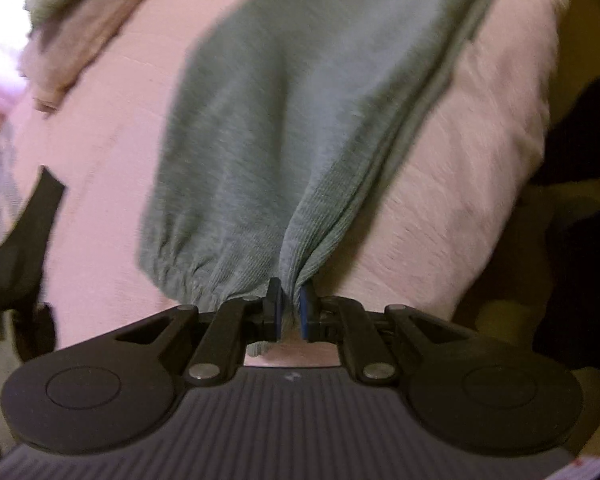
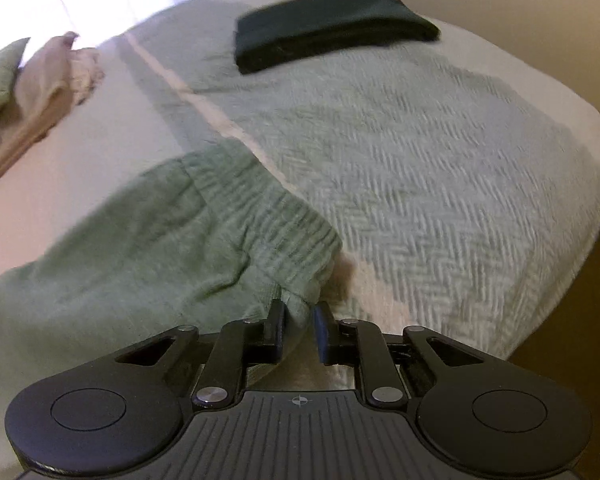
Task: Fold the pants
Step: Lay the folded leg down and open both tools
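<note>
Gripping the green pants (image 1: 292, 128) at a bunched cuff, the left tongs (image 1: 289, 312) are clamped tight, the leg stretched out over the pink bed (image 1: 460, 184). Right tongs (image 2: 299, 330) pinch the elastic waistband corner (image 2: 300, 304), beside the herringbone blanket (image 2: 440, 168).

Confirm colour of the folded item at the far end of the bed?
Very dark green, near black: the folded garment lies on the herringbone blanket. Right wrist view shows it best.

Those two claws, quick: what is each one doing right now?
Left claw: closed, pinching a cuff of the green pants.
Right claw: closed on the waistband corner of the green pants.
</note>
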Action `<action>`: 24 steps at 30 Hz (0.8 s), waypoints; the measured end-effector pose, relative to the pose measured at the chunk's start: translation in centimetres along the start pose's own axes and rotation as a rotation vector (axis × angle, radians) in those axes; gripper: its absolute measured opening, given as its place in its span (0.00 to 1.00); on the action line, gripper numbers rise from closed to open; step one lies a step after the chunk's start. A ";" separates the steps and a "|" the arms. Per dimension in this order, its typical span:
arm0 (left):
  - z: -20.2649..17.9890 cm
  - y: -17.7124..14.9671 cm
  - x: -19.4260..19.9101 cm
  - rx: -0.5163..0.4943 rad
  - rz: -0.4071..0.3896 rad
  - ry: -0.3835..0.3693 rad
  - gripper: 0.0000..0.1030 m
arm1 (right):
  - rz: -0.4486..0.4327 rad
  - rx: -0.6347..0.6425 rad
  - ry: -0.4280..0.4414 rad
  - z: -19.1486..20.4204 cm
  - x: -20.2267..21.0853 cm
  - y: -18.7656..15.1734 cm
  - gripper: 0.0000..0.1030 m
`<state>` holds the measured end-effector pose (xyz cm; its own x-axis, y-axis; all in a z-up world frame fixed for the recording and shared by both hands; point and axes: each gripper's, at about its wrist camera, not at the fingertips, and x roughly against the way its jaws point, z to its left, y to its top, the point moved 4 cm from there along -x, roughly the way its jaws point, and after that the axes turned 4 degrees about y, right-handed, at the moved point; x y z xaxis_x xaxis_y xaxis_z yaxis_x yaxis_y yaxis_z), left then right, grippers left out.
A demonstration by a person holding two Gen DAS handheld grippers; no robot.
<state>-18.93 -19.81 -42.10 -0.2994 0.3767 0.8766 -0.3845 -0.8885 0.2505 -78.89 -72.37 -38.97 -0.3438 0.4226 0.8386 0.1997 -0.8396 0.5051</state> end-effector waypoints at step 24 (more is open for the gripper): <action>16.3 -3.1 2.9 0.646 -0.092 -0.123 0.45 | 0.193 0.726 0.503 36.2 8.8 -20.3 0.53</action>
<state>-4.34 -20.26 -33.62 -0.1741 0.4595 0.8709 0.2083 -0.8472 0.4887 -52.77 -39.25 -34.42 -0.5713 -0.0455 0.8195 0.7665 -0.3866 0.5128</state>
